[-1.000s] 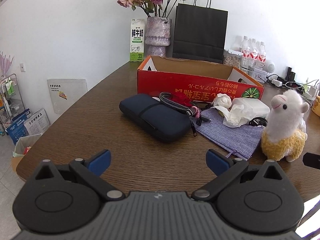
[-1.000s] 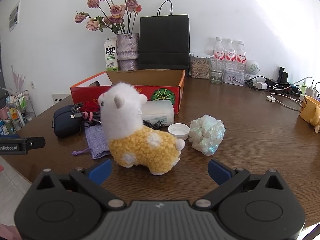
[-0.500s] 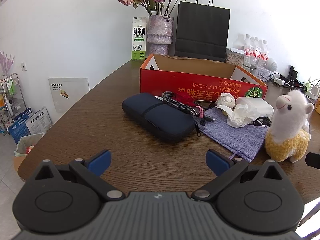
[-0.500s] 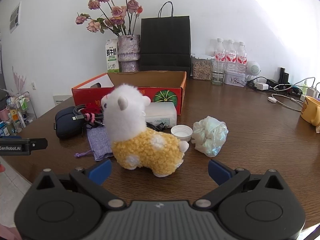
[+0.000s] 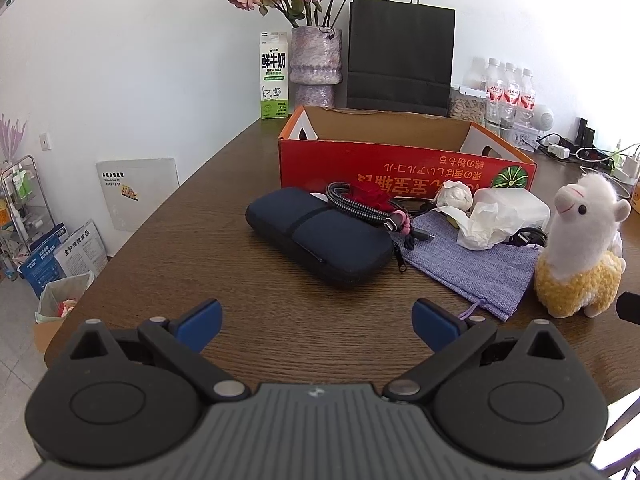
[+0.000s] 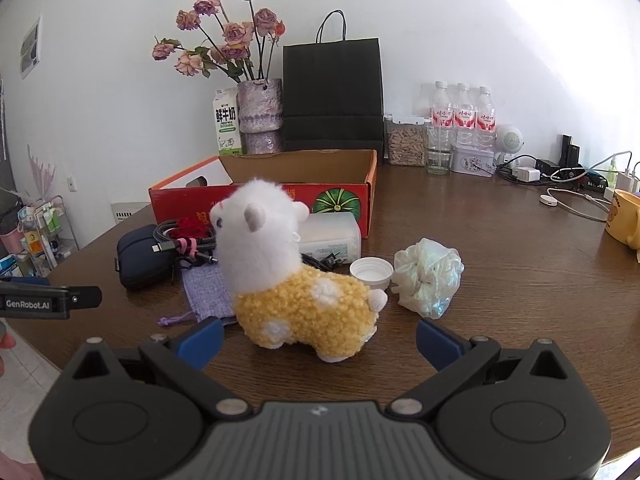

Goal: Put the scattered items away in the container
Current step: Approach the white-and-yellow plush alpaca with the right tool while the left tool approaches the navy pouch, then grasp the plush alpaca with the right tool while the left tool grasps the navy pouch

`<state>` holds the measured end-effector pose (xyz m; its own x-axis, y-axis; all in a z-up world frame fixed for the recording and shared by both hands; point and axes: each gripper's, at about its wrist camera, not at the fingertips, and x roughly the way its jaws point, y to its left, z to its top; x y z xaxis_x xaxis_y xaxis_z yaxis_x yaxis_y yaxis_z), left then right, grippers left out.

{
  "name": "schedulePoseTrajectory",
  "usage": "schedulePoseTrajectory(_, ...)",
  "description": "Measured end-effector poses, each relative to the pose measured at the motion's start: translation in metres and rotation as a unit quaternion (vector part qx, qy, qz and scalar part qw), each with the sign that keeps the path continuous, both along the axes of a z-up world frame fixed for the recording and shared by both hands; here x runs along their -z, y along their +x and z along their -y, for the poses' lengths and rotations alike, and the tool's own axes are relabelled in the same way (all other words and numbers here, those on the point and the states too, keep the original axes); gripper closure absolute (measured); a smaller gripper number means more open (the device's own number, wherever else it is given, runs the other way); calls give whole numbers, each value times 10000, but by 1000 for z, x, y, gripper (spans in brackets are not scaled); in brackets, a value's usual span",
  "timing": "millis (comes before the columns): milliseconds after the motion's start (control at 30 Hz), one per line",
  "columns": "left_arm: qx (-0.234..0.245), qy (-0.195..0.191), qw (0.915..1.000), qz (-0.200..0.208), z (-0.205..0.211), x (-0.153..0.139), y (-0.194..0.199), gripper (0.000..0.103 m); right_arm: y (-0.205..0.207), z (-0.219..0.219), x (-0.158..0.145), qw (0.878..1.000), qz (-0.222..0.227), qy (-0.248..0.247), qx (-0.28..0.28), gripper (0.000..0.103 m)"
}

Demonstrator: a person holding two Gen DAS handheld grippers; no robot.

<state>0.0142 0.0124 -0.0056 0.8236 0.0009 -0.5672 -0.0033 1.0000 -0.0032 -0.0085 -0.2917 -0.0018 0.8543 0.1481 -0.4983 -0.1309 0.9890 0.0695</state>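
1. Left gripper [image 5: 316, 326] – fingers spread wide, empty, above the table [image 5: 200, 248] before the navy pouch [image 5: 320, 236].
2. Right gripper [image 6: 318, 338] – jaws apart, nothing held, plush alpaca [image 6: 296, 280] just ahead.
3. Red cardboard box [image 5: 404, 166] stands behind the scattered items.

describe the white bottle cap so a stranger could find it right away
Start at the red cardboard box on the wooden table. In front of it, the white cap sits between the alpaca plush and the crumpled plastic bag. It alone is small, round, rigid and open-topped.
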Motion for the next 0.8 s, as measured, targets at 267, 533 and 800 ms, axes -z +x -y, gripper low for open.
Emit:
schedulePoseTrajectory(267, -12, -25, 10000, -31, -2, 1, 2, 0, 1, 1, -2, 10000, 43, -15, 7, 0)
schedulePoseTrajectory(533, -133, -33, 9999, -12, -6, 3, 10, 0, 8, -6, -5, 9997, 177, -155, -88, 0)
schedulePoseTrajectory(800, -194, 9, 9998, 40, -8, 4, 23, 0, 24, -18, -4, 9990, 271, -250, -239, 0)
